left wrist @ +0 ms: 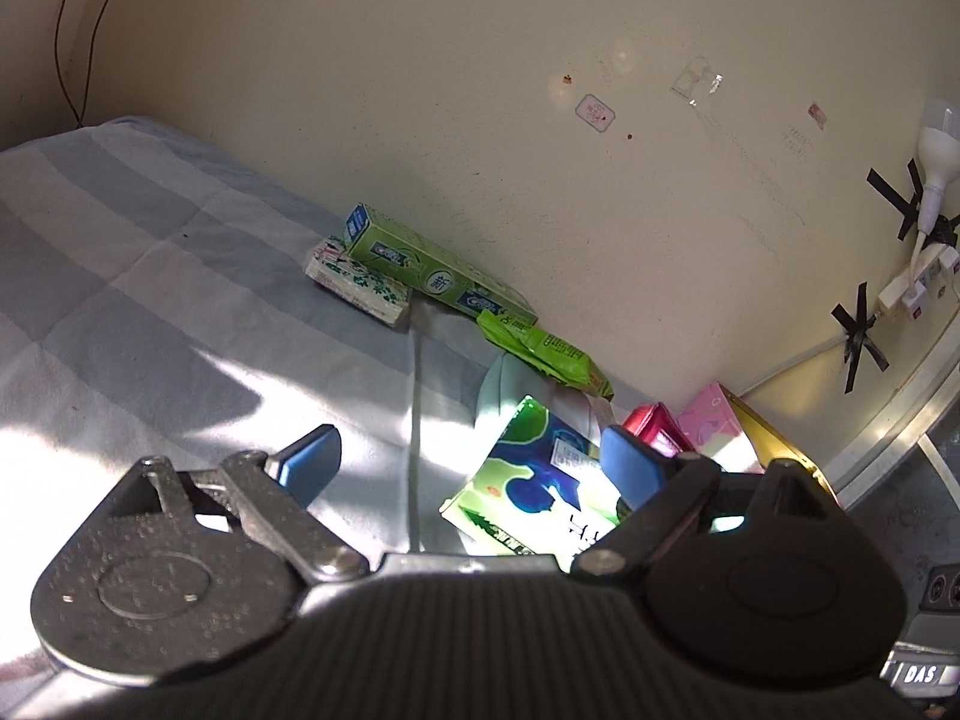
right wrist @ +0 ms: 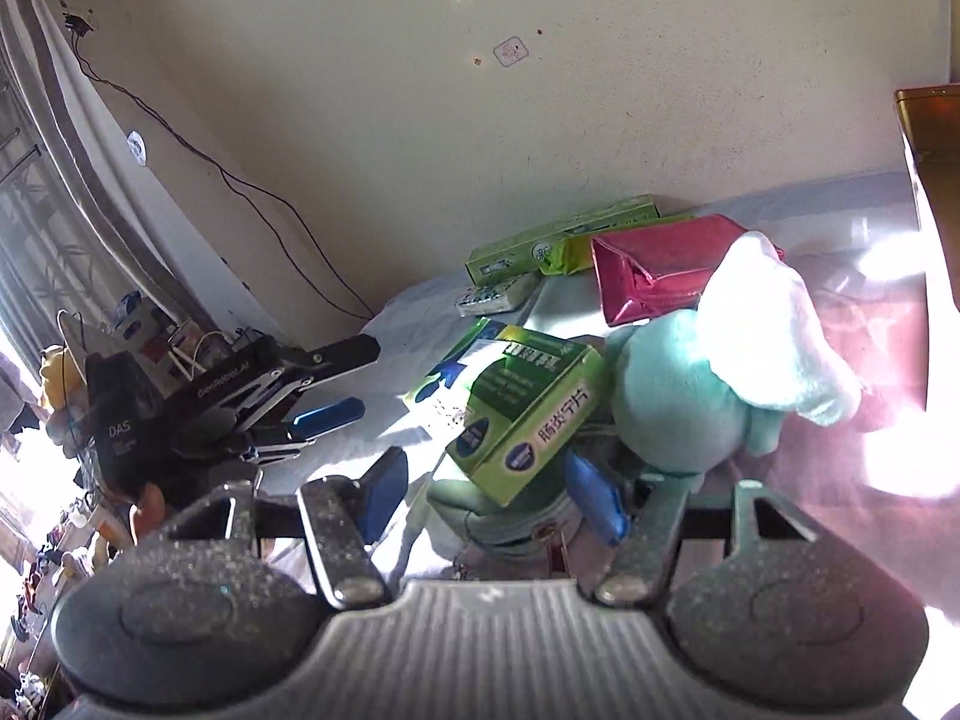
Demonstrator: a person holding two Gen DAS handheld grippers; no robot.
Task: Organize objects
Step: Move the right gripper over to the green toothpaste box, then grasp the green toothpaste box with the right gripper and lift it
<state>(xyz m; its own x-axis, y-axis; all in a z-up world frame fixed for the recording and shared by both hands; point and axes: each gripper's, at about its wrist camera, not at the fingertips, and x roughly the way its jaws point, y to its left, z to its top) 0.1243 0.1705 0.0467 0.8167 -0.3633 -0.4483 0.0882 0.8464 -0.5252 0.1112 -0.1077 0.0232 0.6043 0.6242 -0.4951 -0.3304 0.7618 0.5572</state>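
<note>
A green medicine box (right wrist: 528,402) lies tilted among a cluster of items on a pale blue striped bedsheet (left wrist: 120,276), resting partly on a flat green-and-blue box (right wrist: 447,372) and touching a teal plush toy (right wrist: 690,384) on its right. The right gripper (right wrist: 492,489) sits just in front of it, its blue fingers (right wrist: 384,489) spread to either side of the box's near corner; the pads do not press on it, so it is released and holds nothing. Behind the plush lies a shiny red pouch (right wrist: 654,276), and along the cream wall (left wrist: 480,90) a long green toothpaste box (left wrist: 432,270) rests with a small white patterned box (left wrist: 357,288) touching its front and a crumpled green packet (left wrist: 546,354) beside its end. The left gripper (left wrist: 474,462) hovers over the sheet with its fingers (left wrist: 312,459) spread wide and empty, the flat green-and-blue box (left wrist: 534,480) lying below the gap near its right finger. A pink box (left wrist: 714,426) leans nearby. Sunlight washes out parts of the bed. Taped cables and a white power strip (left wrist: 912,288) hang on the wall.
</note>
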